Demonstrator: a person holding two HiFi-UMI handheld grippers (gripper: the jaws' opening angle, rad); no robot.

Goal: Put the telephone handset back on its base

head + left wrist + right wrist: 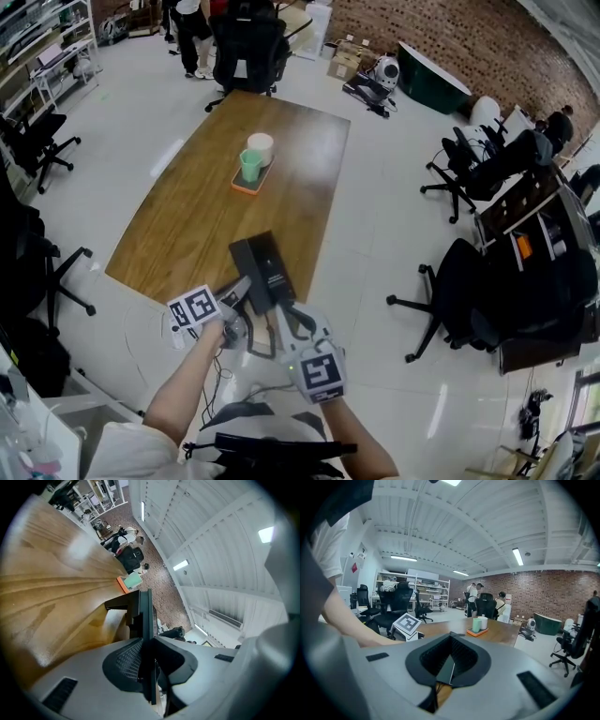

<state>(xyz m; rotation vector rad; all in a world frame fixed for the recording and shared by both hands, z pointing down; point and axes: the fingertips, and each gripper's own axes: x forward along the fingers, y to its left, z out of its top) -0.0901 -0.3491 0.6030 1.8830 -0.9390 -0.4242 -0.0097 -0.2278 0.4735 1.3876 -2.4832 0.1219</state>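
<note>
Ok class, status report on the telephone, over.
Left gripper shut on telephone; right gripper likewise. Telephone at near edge of table, handset not distinguishable. Tray with cups stands well beyond.

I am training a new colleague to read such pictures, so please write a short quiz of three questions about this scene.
1. True or false: the green cup stands on the orange tray.
2. What do the left tongs clamp? A a cup; B the black telephone; C nothing.
3. How many cups are on the wooden table?
Key: 1 true; 2 B; 3 two, the green one and a white cup.
</note>
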